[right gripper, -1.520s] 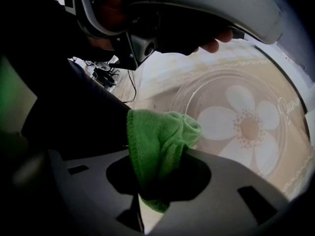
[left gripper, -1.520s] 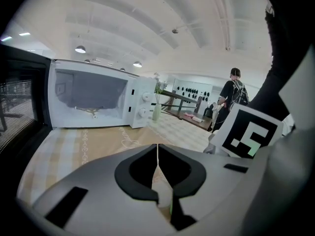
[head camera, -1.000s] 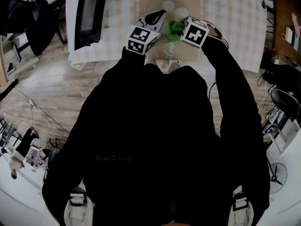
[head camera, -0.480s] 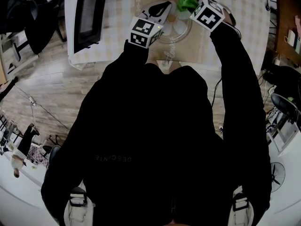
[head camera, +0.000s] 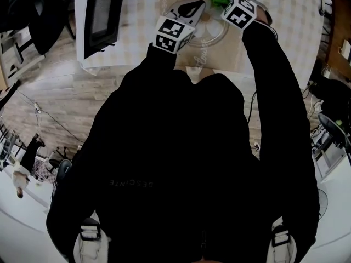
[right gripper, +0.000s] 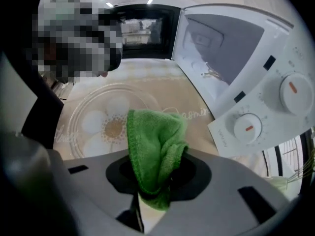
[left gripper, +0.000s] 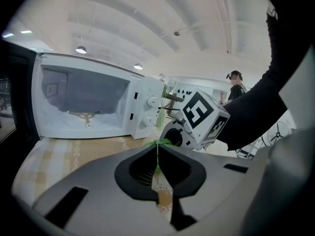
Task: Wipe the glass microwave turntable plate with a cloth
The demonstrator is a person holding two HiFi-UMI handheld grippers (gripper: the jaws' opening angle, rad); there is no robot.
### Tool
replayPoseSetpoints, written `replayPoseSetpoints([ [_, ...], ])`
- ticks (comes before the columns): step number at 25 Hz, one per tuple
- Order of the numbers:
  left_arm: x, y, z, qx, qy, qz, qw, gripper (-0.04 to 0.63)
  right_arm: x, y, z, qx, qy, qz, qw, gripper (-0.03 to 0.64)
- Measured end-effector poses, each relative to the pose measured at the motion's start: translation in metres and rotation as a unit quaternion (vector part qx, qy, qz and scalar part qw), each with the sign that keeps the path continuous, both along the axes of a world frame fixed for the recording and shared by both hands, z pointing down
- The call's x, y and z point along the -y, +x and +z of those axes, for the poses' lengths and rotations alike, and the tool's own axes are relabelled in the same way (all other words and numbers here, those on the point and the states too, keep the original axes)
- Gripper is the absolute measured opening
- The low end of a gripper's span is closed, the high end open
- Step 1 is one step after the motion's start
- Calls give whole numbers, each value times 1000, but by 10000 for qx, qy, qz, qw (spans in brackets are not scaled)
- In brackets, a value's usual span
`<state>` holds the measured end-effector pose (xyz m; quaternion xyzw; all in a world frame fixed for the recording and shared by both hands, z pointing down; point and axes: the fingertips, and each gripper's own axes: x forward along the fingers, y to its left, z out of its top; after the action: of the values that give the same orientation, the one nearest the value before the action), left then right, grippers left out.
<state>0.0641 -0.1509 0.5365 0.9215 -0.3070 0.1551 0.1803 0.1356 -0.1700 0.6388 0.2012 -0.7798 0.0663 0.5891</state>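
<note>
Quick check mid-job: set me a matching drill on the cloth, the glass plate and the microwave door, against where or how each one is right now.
Things:
1. green cloth
2. glass plate
3. microwave door

States:
A. swung open
B. rim clamped by the left gripper
C. bunched in the right gripper

Pairs: 1-C, 2-B, 3-A.

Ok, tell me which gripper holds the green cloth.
The right gripper: the green cloth is bunched between its jaws. The left gripper pinches the glass plate instead.
</note>
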Motion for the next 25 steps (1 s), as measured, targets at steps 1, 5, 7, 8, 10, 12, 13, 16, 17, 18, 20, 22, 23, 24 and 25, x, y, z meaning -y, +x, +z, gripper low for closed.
replayPoseSetpoints([
  [1, 0, 0, 2, 4, -21, -10, 10000, 23, -2, 0, 5, -46, -31, -55, 10000, 114],
  [5, -2, 0, 10, 33, -84, -6, 10000, 23, -15, 0, 21, -95, -284, -159, 9994, 114],
  [7, -2, 1, 12, 35, -107, -6, 9999, 23, -16, 1, 21, 6, -353, -21, 9994, 114],
  [8, -3, 2, 12, 34, -114, -7, 9999, 23, -16, 2, 21, 53, -410, 68, 9991, 112],
  [10, -4, 3, 12, 38, -123, -6, 9999, 23, -17, 4, 20, 97, -515, 160, 9985, 112],
  [12, -6, 4, 13, 37, -137, -3, 9999, 23, -20, 5, 21, 93, -585, 146, 9981, 112],
  [13, -7, 5, 13, 28, -146, -3, 9999, 23, -23, 6, 21, 77, -603, 140, 9981, 112],
  [16, -11, 9, 15, 13, -155, 28, 9999, 23, -31, 11, 21, -14, -636, 125, 9979, 112],
  [17, -13, 10, 15, 16, -155, 48, 9999, 23, -34, 12, 21, -45, -633, 97, 9979, 112],
  [18, -15, 11, 16, 22, -155, 68, 9999, 23, -37, 12, 21, -71, -613, 52, 9981, 112],
  [20, -19, 12, 16, 33, -160, 105, 9998, 23, -43, 11, 19, -108, -531, -69, 9985, 112],
  [22, -22, 13, 17, 46, -168, 135, 9998, 23, -49, 10, 18, -126, -489, -150, 9986, 112],
  [23, -24, 13, 17, 50, -173, 141, 9997, 23, -52, 9, 18, -124, -499, -167, 9985, 112],
  [24, -25, 13, 17, 52, -178, 141, 9997, 23, -56, 9, 18, -116, -526, -178, 9984, 112],
  [25, -26, 13, 17, 53, -180, 142, 9997, 23, -59, 7, 19, -104, -564, -193, 9982, 112],
])
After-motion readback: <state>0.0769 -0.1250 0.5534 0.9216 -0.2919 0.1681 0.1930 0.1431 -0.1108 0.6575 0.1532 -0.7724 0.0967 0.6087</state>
